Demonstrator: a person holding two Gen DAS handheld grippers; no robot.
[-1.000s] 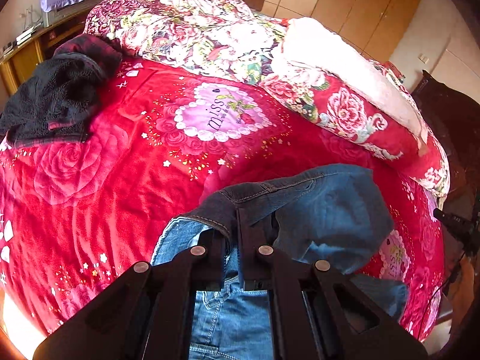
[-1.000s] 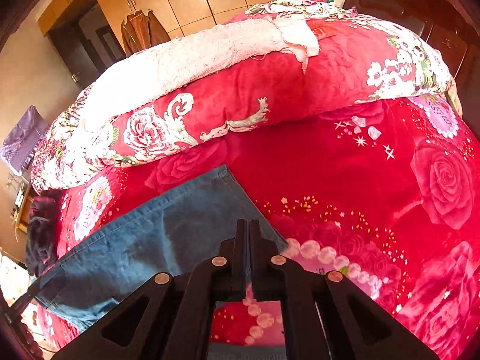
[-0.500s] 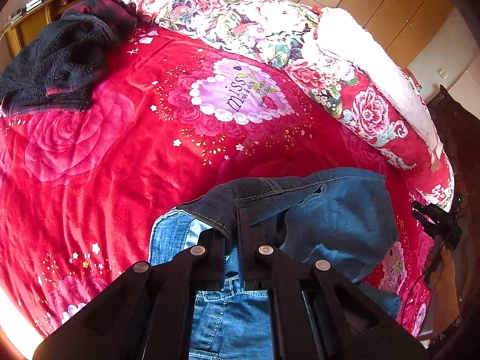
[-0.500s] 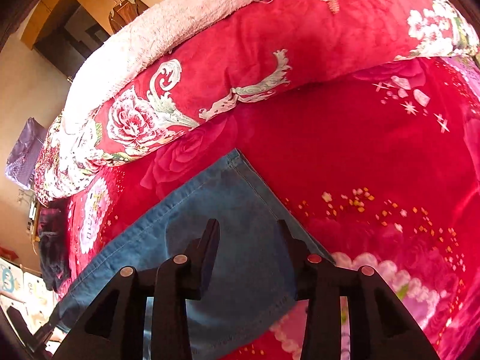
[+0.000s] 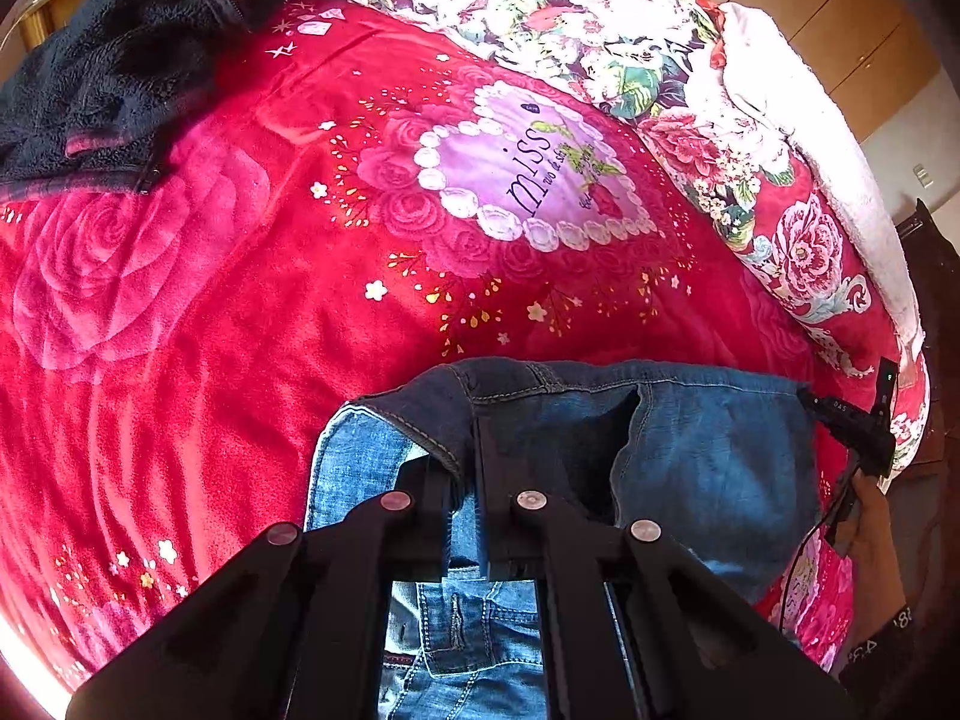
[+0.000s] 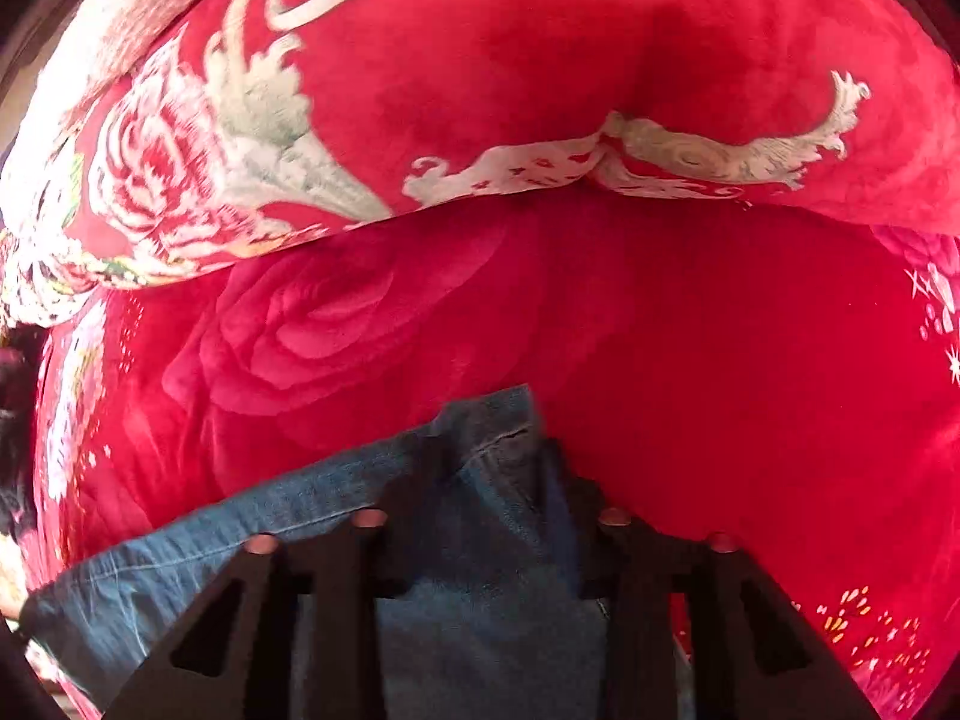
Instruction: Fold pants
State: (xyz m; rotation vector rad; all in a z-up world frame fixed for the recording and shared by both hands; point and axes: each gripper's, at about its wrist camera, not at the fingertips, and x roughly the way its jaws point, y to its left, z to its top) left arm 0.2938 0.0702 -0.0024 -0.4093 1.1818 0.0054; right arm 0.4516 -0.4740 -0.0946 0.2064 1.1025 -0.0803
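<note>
Blue denim pants are spread on the red bed blanket, toward 6 o'clock in both views. Their waistband is pinched between the pressed-together fingers of the left hand-held gripper. The right hand-held gripper has just been closing; a pant-leg corner lies between its jaws, though contact cannot be told. A dark jacket lies at 10 o'clock.

"miss" in dark script on purple heart patch of red blanket; smaller script beside it too small to read.
</note>
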